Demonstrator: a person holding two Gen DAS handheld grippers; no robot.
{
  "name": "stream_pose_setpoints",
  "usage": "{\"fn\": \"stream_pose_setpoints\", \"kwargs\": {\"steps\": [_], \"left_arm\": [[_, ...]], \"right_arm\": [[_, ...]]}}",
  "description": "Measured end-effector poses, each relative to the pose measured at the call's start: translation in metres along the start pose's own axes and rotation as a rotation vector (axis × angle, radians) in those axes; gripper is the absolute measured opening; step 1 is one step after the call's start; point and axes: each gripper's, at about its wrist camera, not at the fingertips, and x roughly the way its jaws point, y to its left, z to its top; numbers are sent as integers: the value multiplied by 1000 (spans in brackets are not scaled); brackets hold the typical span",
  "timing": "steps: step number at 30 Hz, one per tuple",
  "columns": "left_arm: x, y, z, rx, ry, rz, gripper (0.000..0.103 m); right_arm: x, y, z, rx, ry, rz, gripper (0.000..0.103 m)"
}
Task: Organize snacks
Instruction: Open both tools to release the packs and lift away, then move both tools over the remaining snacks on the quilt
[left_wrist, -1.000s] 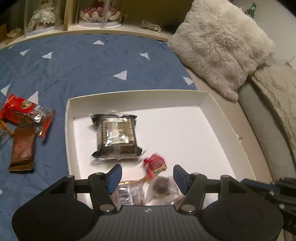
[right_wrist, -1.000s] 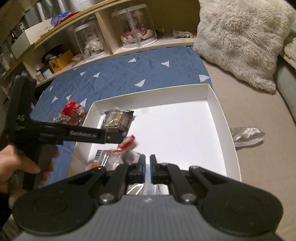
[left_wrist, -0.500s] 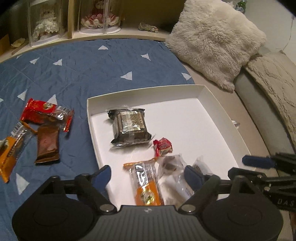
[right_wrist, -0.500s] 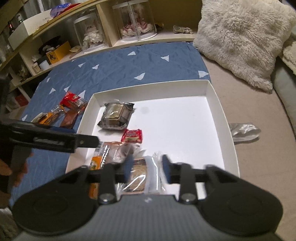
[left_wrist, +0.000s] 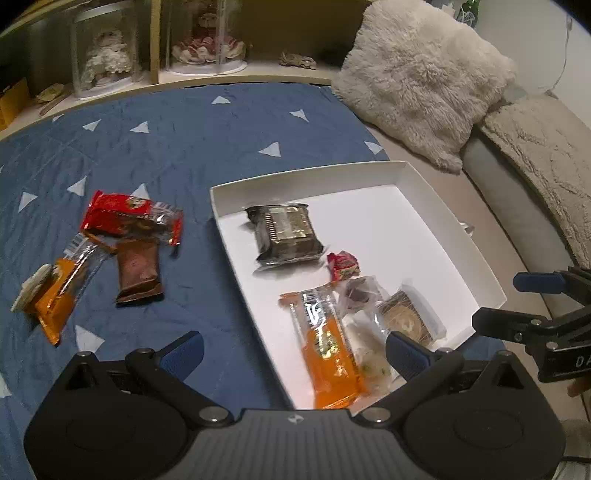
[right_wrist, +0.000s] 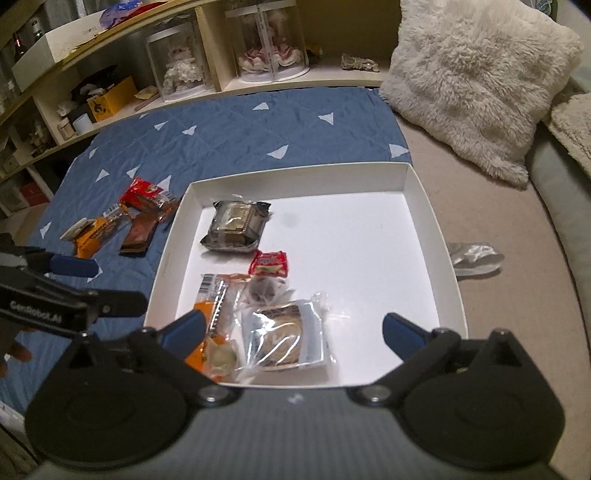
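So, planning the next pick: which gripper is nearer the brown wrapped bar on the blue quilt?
Left. The left gripper is open near the brown wrapped bar, while the right gripper is open over the white tray.

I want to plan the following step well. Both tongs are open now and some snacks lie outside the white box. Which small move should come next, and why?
Probably move the left tongs toward the brown snack bar on the blue quilt. Both tongs are open and empty, the right tongs hang over the white box, and the left ones are nearer the snacks outside it.
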Motion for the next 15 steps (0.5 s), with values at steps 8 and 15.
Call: {"fn": "stream_pose_setpoints", "kwargs": {"steps": [8, 15], "left_arm": [[-12, 29, -9, -17, -2, 0, 103], [-15, 69, -20, -60, 3, 23, 103]], "right_arm": [[2, 20, -2, -11, 27, -12, 102], [20, 45, -1, -5, 47, -6, 102]]}}
